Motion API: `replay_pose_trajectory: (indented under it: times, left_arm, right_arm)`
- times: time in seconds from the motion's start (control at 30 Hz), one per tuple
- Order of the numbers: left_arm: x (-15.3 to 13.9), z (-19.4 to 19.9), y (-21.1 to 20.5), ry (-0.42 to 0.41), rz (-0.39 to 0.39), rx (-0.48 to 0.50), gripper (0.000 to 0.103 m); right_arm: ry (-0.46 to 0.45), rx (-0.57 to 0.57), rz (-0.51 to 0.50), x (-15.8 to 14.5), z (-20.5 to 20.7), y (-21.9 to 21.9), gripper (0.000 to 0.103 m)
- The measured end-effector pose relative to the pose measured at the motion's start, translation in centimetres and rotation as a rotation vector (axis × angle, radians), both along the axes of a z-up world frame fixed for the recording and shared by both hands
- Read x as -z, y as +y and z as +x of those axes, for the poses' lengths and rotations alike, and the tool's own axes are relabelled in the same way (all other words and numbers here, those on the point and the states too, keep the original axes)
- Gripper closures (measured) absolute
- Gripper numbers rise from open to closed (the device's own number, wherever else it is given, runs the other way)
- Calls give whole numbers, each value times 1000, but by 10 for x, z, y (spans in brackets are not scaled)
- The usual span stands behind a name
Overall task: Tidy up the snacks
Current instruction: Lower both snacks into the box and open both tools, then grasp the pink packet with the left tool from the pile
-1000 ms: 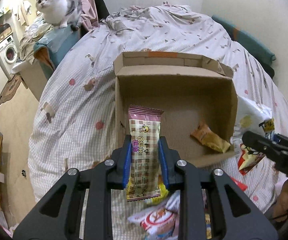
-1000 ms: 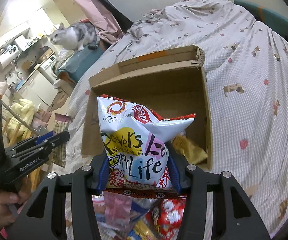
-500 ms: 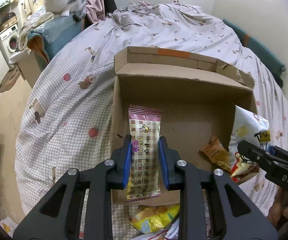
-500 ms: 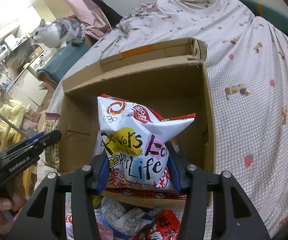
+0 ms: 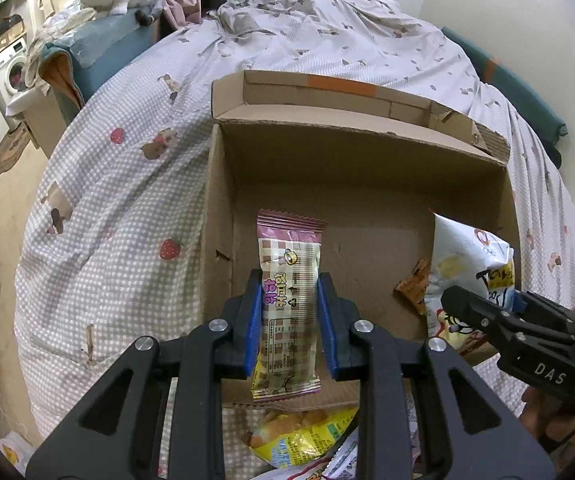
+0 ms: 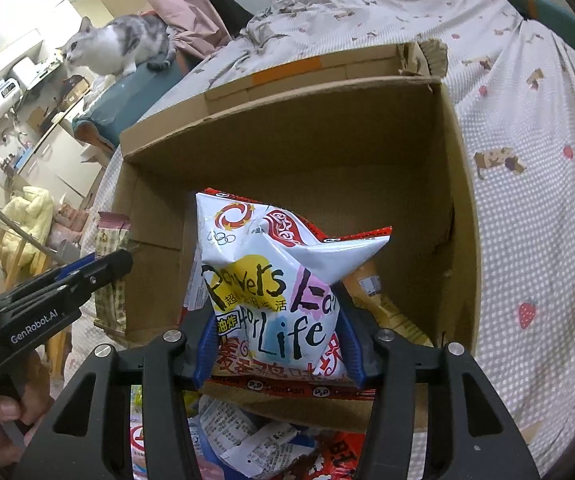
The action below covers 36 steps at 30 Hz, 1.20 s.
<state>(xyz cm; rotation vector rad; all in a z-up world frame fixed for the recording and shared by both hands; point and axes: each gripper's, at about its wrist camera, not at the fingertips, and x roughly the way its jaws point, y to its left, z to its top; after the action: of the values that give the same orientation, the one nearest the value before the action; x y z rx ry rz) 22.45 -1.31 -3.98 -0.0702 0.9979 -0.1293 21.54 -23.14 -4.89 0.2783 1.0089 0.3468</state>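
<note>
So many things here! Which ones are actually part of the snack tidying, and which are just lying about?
Part of the job:
- cardboard box
- pink wafer bar in the left gripper
- white chip bag in the right gripper, jaws opening
- orange packet in the box
- loose snack pile

Just lying about:
- cat
- bedspread
- washing machine

Right gripper (image 6: 279, 344) opening, chip bag (image 6: 283, 280) between pads, over cardboard box (image 6: 459, 208)
</note>
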Motion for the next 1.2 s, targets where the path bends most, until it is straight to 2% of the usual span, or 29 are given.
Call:
replay_pose_trajectory:
  times: [0.07, 0.1, 0.13, 0.2, 0.23, 0.3, 0.33, 0.37, 0.43, 0.63, 0.73, 1.0, 1.13, 1.2]
  left_arm:
    - [0, -1, -1, -4, 3, 3, 80]
    - [0, -2, -2, -7, 4, 6, 80]
    - [0, -2, -2, -4, 9, 10, 80]
    - [1, -3, -3, -1, 18, 16, 80]
    - [1, -4, -3, -1, 16, 16, 78]
    - [-1, -6, -1, -3, 5, 23, 58]
    - [-3, -8, -1, -10, 1, 23, 40]
    - [-6, -10, 0, -32, 5, 16, 28]
    - [-11, -14, 1, -60, 16, 7, 23]
    - [-21, -21, 4, -89, 31, 1, 22]
    - [-25, -27, 6, -90, 18, 10, 22]
    - [-51, -54, 15, -167, 8, 4, 22]
    - [-57, -75, 24, -163, -18, -6, 22]
    - [-60, -84, 26, -171, -19, -8, 18]
  right_arm:
    - [-5, 0, 9, -2, 1, -1, 46]
    - [-6, -2, 14, -2, 2, -1, 39]
    - [-9, 2, 23, -3, 1, -2, 28]
    - [-13, 15, 31, -4, 0, -4, 18]
    - [-11, 19, 31, -4, 0, -6, 18]
    - [-11, 22, 28, -5, 0, -8, 18]
    - [-16, 27, 22, -6, -1, -8, 18]
    - [-27, 32, 11, -8, -2, -9, 18]
    - [-48, 37, -7, -12, -4, -8, 18]
    - [-98, 47, -53, -31, -18, -8, 18]
    - [-101, 53, -54, -39, -27, -10, 18]
    - [-116, 46, -82, -54, -54, -10, 18]
    - [-103, 34, -83, -55, -78, -13, 18]
    - [-100, 38, -74, -55, -90, -17, 18]
